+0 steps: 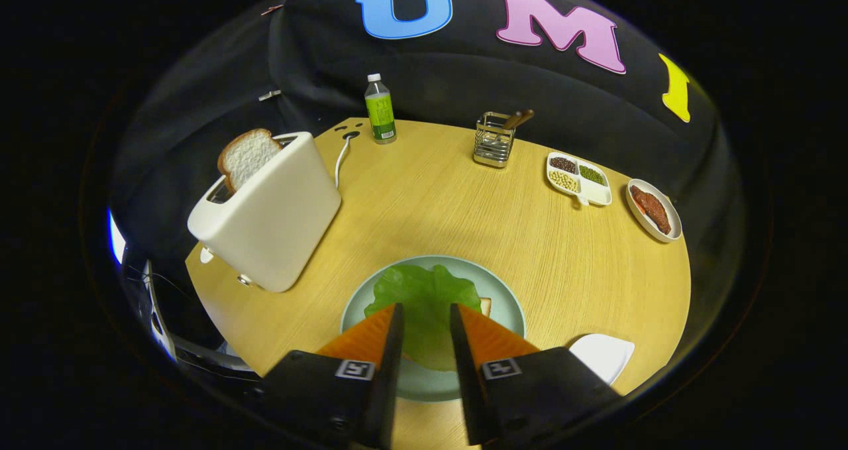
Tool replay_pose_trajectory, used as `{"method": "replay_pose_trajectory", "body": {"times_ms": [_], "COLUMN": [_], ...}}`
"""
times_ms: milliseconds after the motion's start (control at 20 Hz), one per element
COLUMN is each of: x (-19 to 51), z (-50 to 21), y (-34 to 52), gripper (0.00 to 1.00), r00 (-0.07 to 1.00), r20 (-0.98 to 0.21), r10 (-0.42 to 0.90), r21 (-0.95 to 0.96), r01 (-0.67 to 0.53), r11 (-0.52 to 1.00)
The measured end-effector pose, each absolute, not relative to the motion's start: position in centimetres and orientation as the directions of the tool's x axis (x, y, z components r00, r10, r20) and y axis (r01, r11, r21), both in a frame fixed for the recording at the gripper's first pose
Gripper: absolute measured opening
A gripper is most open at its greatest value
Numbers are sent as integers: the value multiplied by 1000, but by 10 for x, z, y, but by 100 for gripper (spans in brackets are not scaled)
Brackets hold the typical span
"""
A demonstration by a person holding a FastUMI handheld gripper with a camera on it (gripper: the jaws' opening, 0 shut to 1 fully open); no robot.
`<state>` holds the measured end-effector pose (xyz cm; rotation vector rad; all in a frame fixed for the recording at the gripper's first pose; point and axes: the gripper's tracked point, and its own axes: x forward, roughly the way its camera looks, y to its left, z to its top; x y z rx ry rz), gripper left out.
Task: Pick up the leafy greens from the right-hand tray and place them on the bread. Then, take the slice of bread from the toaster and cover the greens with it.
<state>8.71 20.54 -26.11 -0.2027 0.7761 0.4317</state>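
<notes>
Over the plate (510, 304), the fingers (391, 331) hang spread and empty above the leafy greens (424, 297) covering the bread (485, 304).

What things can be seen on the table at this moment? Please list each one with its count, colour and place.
table: one, light wood, under everything.
toaster: one, white, beyond the fingers to the left.
bread slice in toaster: one, white with brown crust, sticking out of the slot.
plate: one, pale green, just ahead of the fingers.
leafy greens: one piece, green, on the plate, covering the bread.
bread under greens: one, a corner peeking out.
bottle: one, green label, white cap, far side.
utensil holder: one, metal, right of bottle.
divided dish: one, white, holding beans.
dish of meat: one, white, far right.
empty tray: one, white, beside the right finger.
gripper: one, orange fingers, open above the greens.
</notes>
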Motion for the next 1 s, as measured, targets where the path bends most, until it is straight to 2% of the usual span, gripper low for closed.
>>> {"method": "replay_pose_trajectory", "body": {"times_ms": [100, 150, 250, 650, 1000], "x": [86, 85, 82, 70, 68], "z": [-258, -255, -251, -216, -155], "y": [207, 207, 207, 225, 296], "gripper": [84, 93, 100, 99, 98], "r00": [641, 650, 663, 690, 701], "r20": [-706, -697, -683, -631, -533], "r10": [302, 304, 306, 354, 475], "r21": [-29, -36, -46, -20, -38], "r01": [-451, -454, -457, -471, -580], "r11": [892, 890, 888, 882, 814]}}
